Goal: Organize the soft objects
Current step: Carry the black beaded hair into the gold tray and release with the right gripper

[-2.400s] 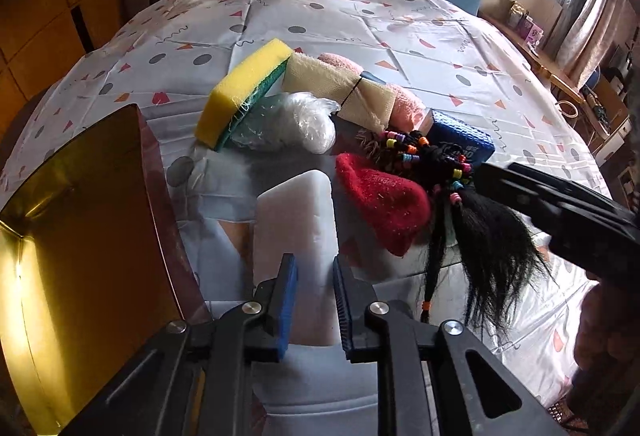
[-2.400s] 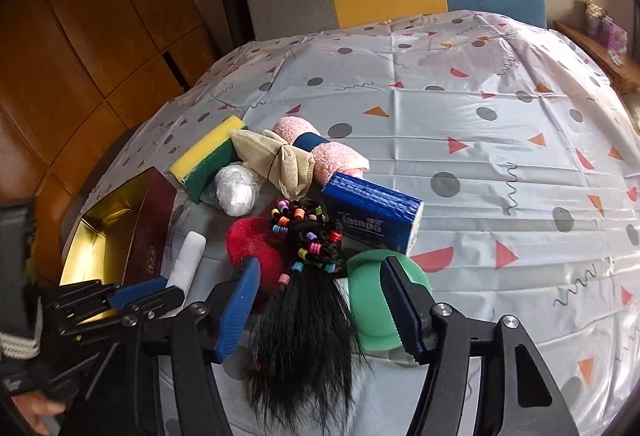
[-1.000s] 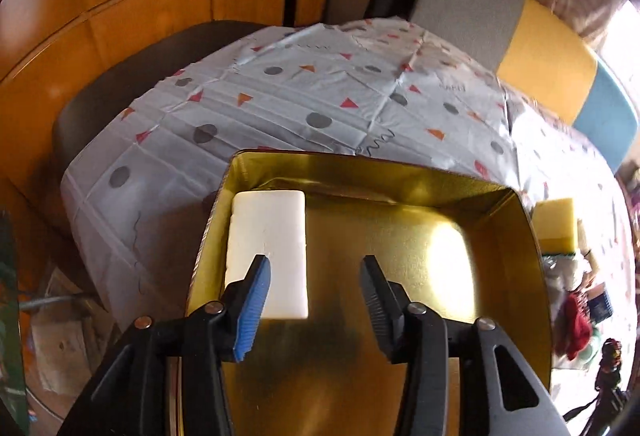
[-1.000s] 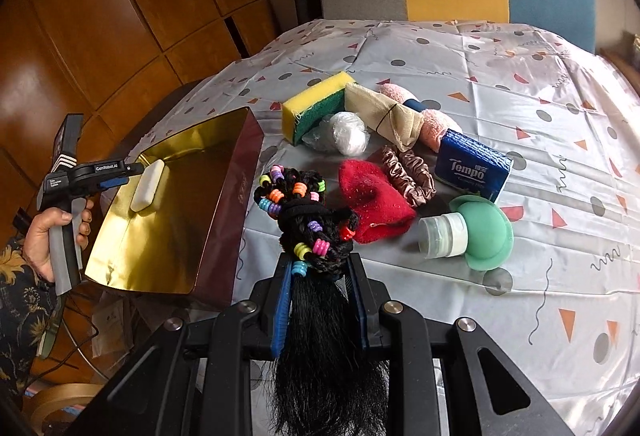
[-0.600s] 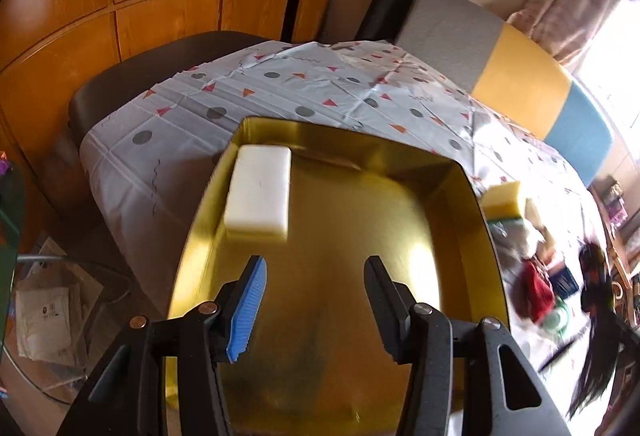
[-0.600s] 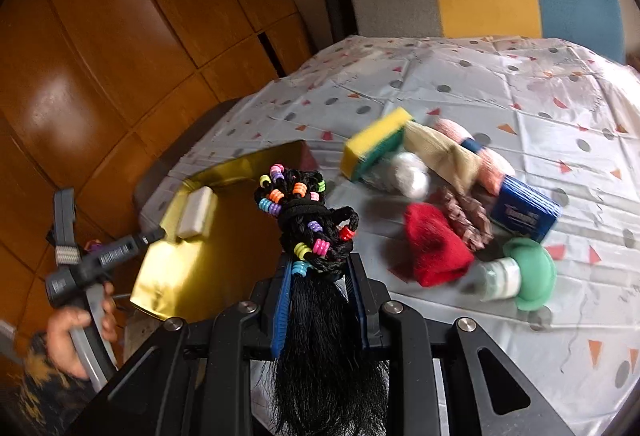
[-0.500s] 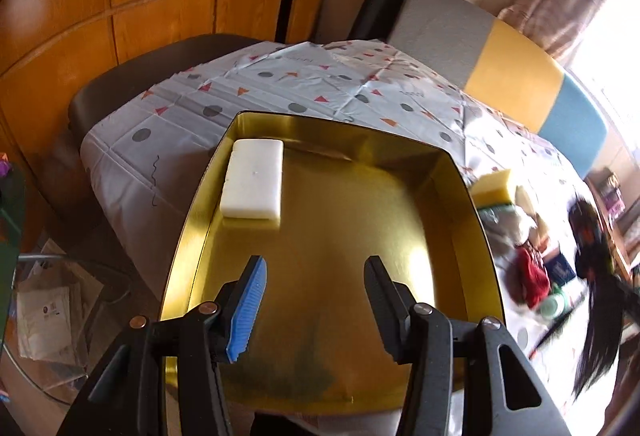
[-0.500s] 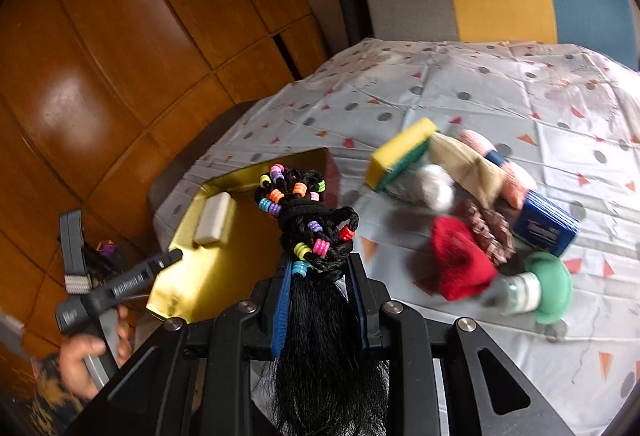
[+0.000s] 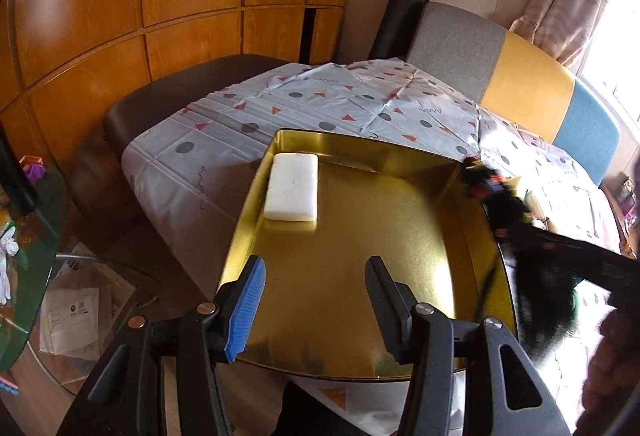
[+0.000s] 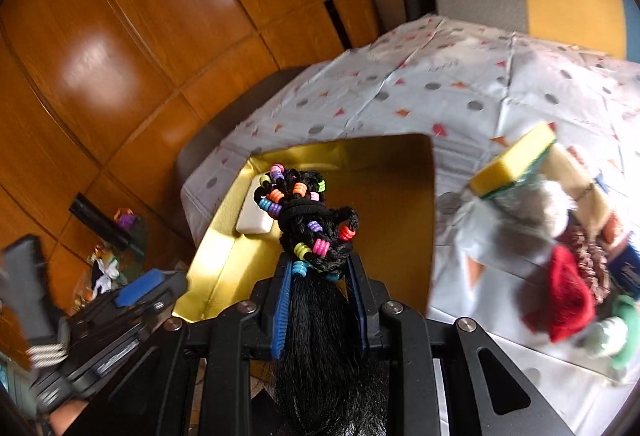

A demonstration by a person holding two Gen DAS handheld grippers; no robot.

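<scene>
1. Wood-panelled walls stood behind the patterned tablecloth (image 9: 344, 108), where the gold tray (image 9: 452, 172) held only a white sponge block (image 9: 292, 192) in its far left corner.
2. Clenched on the beaded black hairpiece (image 10: 308, 224), the right gripper (image 10: 320, 300) hung just over the tray; releasing low over bare gold floor looked best.
3. Spread and empty, the left gripper (image 9: 316, 300) crowded the near rim, while the far side offered freer room.

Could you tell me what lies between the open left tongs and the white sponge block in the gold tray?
Only bare gold floor of the tray separates the left tongs from the white sponge block, as the left wrist view shows.
</scene>
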